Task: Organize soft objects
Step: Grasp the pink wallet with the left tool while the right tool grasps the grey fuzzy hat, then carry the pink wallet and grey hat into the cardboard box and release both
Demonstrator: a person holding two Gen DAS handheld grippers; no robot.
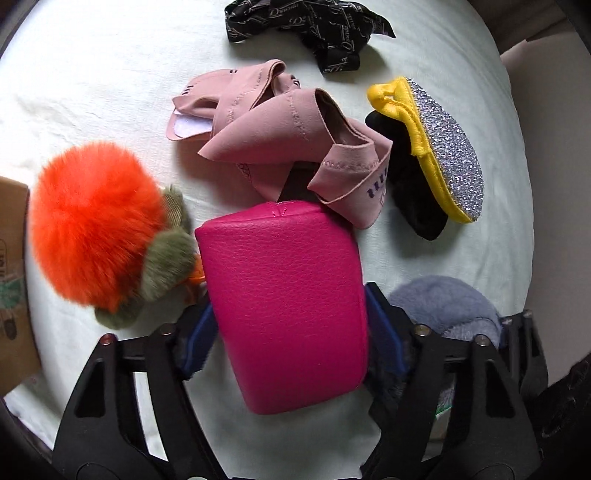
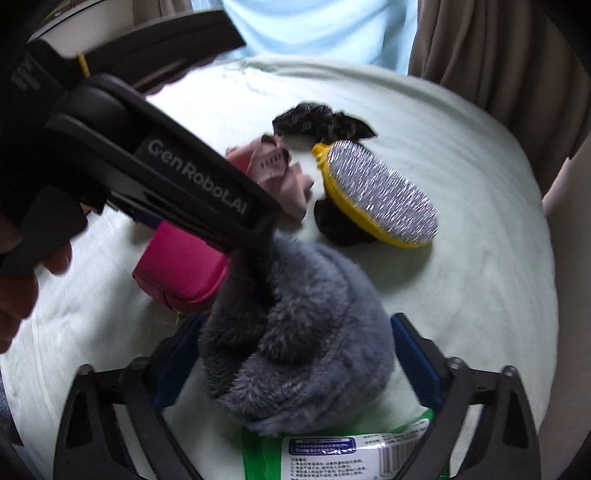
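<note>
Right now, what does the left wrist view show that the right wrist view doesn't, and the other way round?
Only the left wrist view: the orange pom-pom with olive tufts and a cardboard box at the left edge.

Only the right wrist view: a green-and-white packet under the grey furry item, beige curtains, and the left claw's black body with a hand on it.

Both: the magenta pouch, pink fabric piece, glitter shoe, black printed ribbon, the grey furry item and the white bedding.

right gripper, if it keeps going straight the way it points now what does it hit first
Most likely the grey fluffy item, which already sits between the right gripper's blue pads. Whether the pads touch it is unclear. Beneath it lie a green-and-white packet and the white bedding.
</note>
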